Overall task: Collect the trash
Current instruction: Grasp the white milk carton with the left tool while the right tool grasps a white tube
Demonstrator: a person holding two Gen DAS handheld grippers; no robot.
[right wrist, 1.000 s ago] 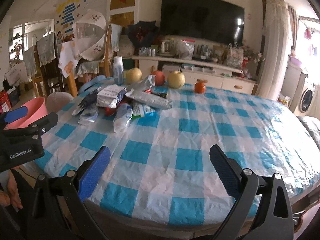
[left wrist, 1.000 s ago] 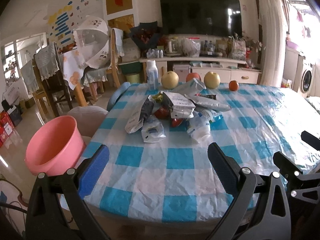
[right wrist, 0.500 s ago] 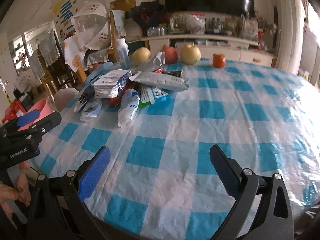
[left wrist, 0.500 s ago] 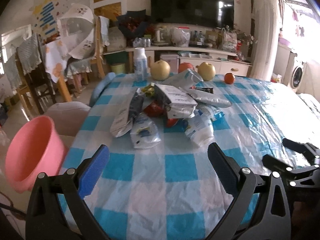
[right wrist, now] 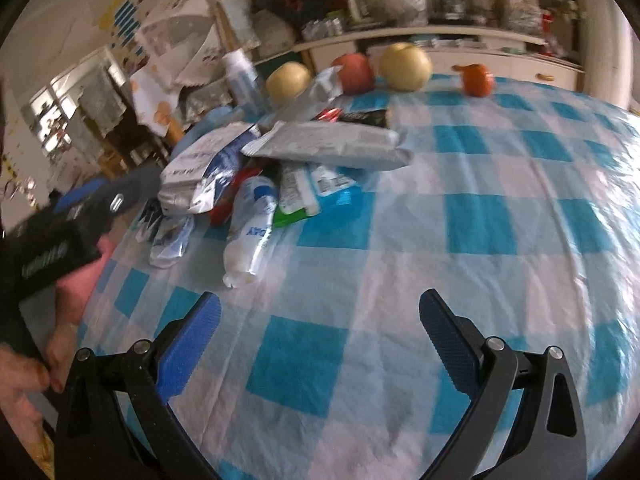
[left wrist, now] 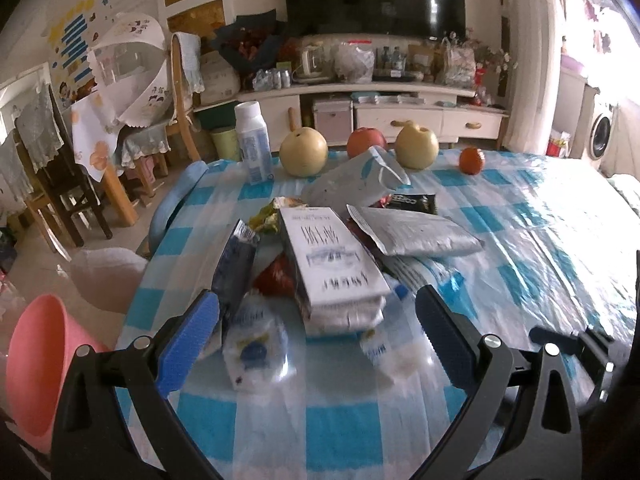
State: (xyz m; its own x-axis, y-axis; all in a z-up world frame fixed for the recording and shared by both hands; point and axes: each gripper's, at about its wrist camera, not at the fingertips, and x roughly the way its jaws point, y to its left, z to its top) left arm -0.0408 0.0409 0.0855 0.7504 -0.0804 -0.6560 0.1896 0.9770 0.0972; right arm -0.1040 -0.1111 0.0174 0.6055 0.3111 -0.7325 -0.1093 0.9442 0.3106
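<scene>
A pile of trash lies on the blue-checked tablecloth [left wrist: 540, 240]: a white printed pouch [left wrist: 332, 264], a silver packet [left wrist: 416, 232], a dark wrapper [left wrist: 234, 268], a clear crumpled bag [left wrist: 256, 348] and a squashed white bottle [right wrist: 252, 232]. My left gripper [left wrist: 316, 344] is open, its blue fingers either side of the pile's near edge. My right gripper [right wrist: 320, 340] is open and empty over bare cloth, to the right of the pile [right wrist: 280, 160].
A pink basin [left wrist: 36, 364] stands on the floor left of the table. Two pears [left wrist: 303, 151], an apple [left wrist: 366, 142], a small orange fruit [left wrist: 471, 160] and a white bottle [left wrist: 252, 142] stand at the table's far edge. Chairs stand at the left.
Both grippers have moved forward over the table toward the trash pile. The left one now reaches the pile's near edge. Both stay open.
</scene>
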